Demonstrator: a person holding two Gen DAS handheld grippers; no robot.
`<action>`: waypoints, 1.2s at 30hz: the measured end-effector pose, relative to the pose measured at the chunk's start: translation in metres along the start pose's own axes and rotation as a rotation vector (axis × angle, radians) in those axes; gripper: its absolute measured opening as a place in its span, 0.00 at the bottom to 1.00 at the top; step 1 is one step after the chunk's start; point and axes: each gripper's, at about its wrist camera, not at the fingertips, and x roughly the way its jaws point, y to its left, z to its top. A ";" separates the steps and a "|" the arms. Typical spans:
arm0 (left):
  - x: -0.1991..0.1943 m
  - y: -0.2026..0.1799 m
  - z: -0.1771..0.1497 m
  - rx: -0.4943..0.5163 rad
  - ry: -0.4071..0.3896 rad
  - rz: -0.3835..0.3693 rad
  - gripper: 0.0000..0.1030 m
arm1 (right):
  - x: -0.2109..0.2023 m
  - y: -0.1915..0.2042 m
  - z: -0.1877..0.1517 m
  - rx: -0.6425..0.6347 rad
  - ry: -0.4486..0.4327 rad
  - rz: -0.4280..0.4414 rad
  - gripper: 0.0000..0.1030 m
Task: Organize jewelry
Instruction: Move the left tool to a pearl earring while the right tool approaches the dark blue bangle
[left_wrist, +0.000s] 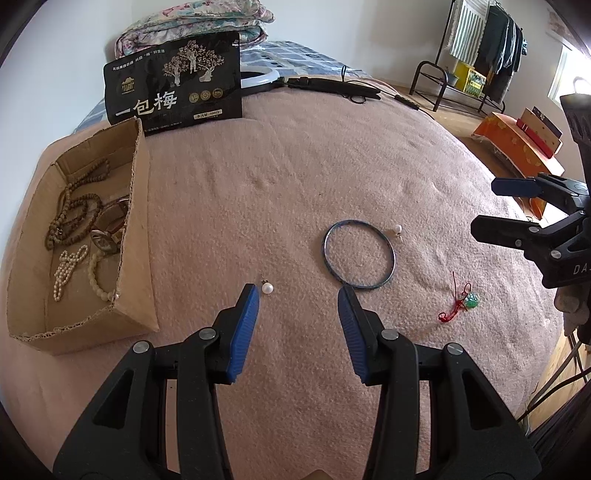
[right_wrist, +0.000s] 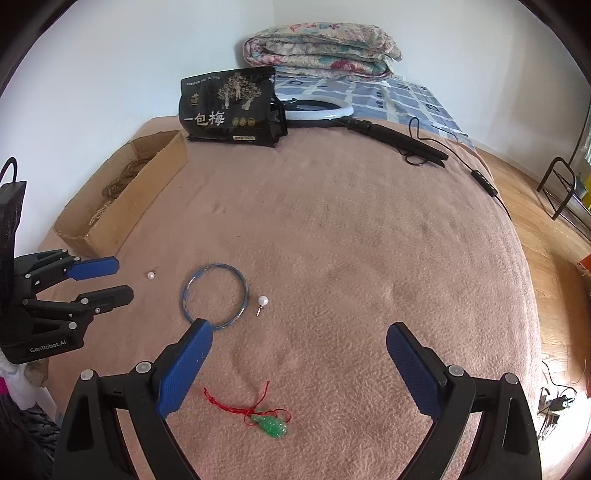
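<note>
Right gripper (right_wrist: 299, 363) spread wide, empty, angled down over the green pendant (right_wrist: 272, 426) on its red cord, which lies between and just nearer than the pads; a likely lineup for a straight-down pinch. Left gripper (left_wrist: 299, 295) partly spread, holding nothing; near pearl earring (left_wrist: 266, 288) sits just beside its left pad, probably its target. Blue bangle (left_wrist: 359, 254) lies flat on the pink blanket (left_wrist: 314, 166), its near rim by the right pad. Second pearl earring (left_wrist: 398, 230) just past the bangle. Cardboard box (left_wrist: 136, 236) at left already holds bead strands and a watch: evidently the collecting place. Black pouch (left_wrist: 173, 81) stands far behind.
</note>
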 end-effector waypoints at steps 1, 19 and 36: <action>0.001 0.000 0.000 -0.001 0.002 -0.001 0.44 | 0.001 0.003 0.001 -0.009 0.000 0.009 0.94; 0.013 0.012 -0.006 -0.022 0.018 0.014 0.37 | 0.024 0.028 0.001 -0.109 0.011 0.095 0.93; 0.030 0.018 0.000 -0.049 0.024 -0.008 0.29 | 0.050 0.046 0.006 -0.178 0.010 0.215 0.88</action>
